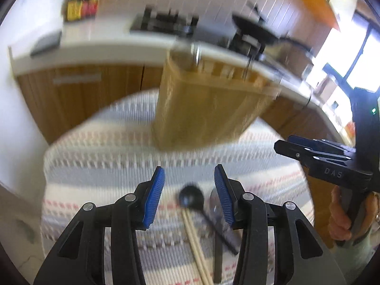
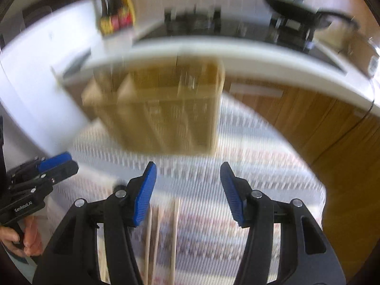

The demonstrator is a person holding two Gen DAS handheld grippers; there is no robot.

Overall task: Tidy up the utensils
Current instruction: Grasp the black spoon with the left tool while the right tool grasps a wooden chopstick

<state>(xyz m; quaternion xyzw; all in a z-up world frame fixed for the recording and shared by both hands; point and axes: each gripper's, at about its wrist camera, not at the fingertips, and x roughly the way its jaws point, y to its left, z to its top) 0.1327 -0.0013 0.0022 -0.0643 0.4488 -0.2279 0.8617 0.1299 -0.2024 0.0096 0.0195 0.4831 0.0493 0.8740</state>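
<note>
A tall wooden utensil holder (image 1: 209, 104) with several slots stands on a striped cloth (image 1: 95, 166). It also fills the middle of the right wrist view as the holder (image 2: 161, 109). My left gripper (image 1: 189, 168) is open above a black spoon (image 1: 192, 198), pale chopsticks (image 1: 197, 242) and a blurred dark utensil (image 1: 220, 223); nothing is between its pads. My right gripper (image 2: 188, 166) is open over the cloth (image 2: 261, 190), with thin pale chopsticks (image 2: 175, 237) lying below it. Each gripper shows at the edge of the other's view: the right gripper (image 1: 285, 143), the left gripper (image 2: 71, 161).
Behind the table runs a white kitchen counter (image 1: 95, 47) over wooden cabinet fronts (image 1: 83, 99). A stove and a black pan (image 1: 256, 26) sit on it, and bottles (image 2: 116, 16) stand at its left end. A hand (image 1: 339, 216) grips the right tool's handle.
</note>
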